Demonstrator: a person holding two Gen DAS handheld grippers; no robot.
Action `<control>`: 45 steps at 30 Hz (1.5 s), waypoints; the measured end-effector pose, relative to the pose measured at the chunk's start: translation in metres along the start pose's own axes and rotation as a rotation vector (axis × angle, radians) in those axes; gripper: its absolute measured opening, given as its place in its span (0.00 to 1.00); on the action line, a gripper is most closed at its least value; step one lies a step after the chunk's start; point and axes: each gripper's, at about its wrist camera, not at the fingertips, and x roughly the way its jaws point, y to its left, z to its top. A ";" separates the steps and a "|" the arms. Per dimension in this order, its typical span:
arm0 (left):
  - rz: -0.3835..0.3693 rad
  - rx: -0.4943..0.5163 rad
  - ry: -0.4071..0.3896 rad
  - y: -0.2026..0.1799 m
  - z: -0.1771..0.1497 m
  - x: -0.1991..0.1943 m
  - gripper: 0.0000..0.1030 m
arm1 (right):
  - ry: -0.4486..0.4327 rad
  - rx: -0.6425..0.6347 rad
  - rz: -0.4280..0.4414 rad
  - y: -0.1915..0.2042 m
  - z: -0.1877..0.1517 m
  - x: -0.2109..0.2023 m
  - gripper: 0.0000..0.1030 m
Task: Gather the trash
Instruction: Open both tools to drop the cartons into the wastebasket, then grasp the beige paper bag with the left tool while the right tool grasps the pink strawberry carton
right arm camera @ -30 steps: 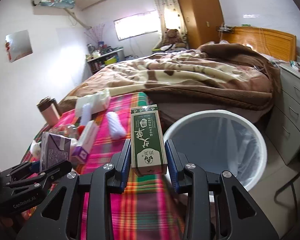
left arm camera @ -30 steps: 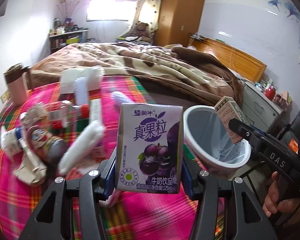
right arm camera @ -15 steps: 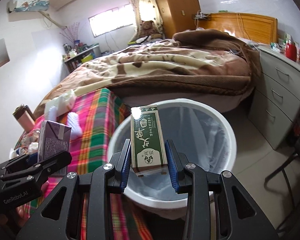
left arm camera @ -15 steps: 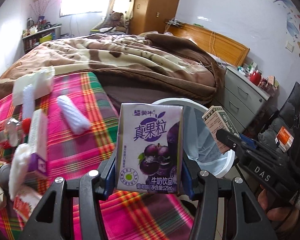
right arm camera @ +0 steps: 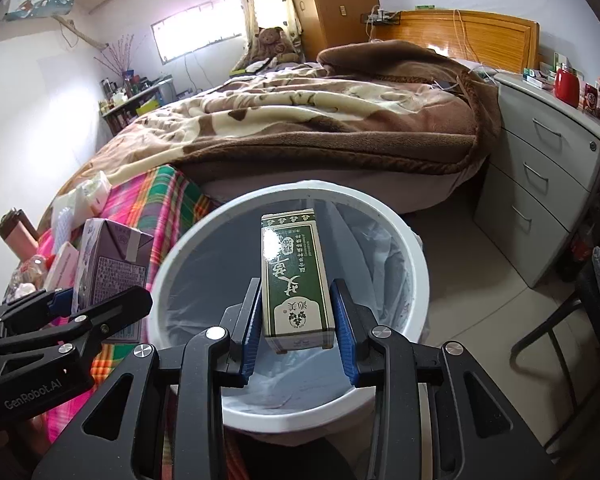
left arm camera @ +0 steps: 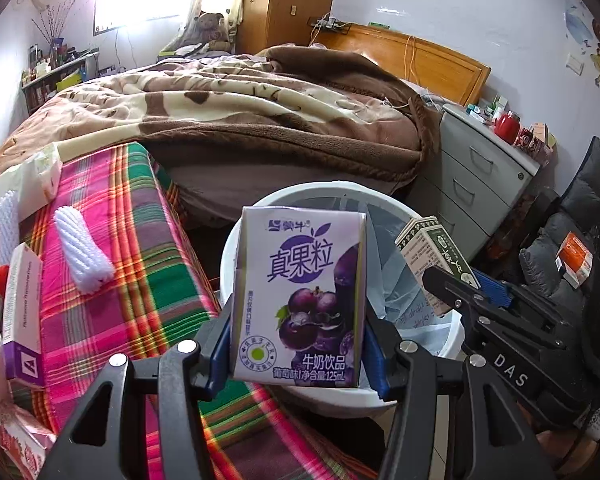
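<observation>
Right wrist view shows my right gripper (right arm camera: 298, 332) pinching a green box (right arm camera: 296, 280) by its two sides, and the box hangs right over the middle of the white bin (right arm camera: 416, 276). Left wrist view shows my left gripper (left arm camera: 298, 344) pinching a purple milk carton (left arm camera: 300, 300), and the bin's rim (left arm camera: 236, 236) sits behind it, from 10 o'clock round to 3 o'clock. I think the green box is ready to fall, so I should just let go of it. The carton looks only partly over the bin, near the plaid cloth (left arm camera: 140, 264) at 9 o'clock, so I should slide it toward 2 o'clock before I let go. I must keep my two grippers from bumping.
</observation>
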 end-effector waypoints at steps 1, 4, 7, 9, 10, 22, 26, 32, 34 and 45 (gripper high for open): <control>-0.003 0.002 0.003 -0.001 0.001 0.002 0.55 | 0.009 -0.002 -0.006 -0.001 0.000 0.002 0.34; 0.003 0.000 0.009 -0.002 0.002 0.008 0.62 | 0.020 -0.003 -0.020 -0.005 0.000 0.005 0.34; -0.012 -0.016 0.013 0.001 0.001 0.008 0.70 | 0.018 -0.004 -0.031 -0.007 -0.001 0.006 0.35; -0.009 -0.019 0.009 0.002 0.001 0.006 0.71 | 0.017 0.001 -0.037 -0.008 -0.001 0.006 0.41; -0.012 -0.021 0.007 0.003 0.001 0.005 0.72 | 0.016 0.009 -0.034 -0.009 -0.001 0.005 0.47; 0.020 -0.054 -0.044 0.023 -0.008 -0.027 0.77 | -0.030 0.023 0.009 0.004 -0.003 -0.013 0.57; 0.036 -0.065 -0.067 0.031 -0.014 -0.042 0.77 | -0.056 0.002 0.034 0.018 -0.004 -0.022 0.58; 0.080 -0.082 -0.106 0.046 -0.028 -0.066 0.78 | -0.086 -0.021 0.073 0.036 -0.008 -0.033 0.60; 0.093 -0.091 -0.118 0.052 -0.034 -0.074 0.78 | -0.093 -0.029 0.086 0.044 -0.009 -0.035 0.60; 0.181 -0.190 -0.159 0.103 -0.070 -0.111 0.79 | -0.098 -0.113 0.189 0.089 -0.029 -0.043 0.68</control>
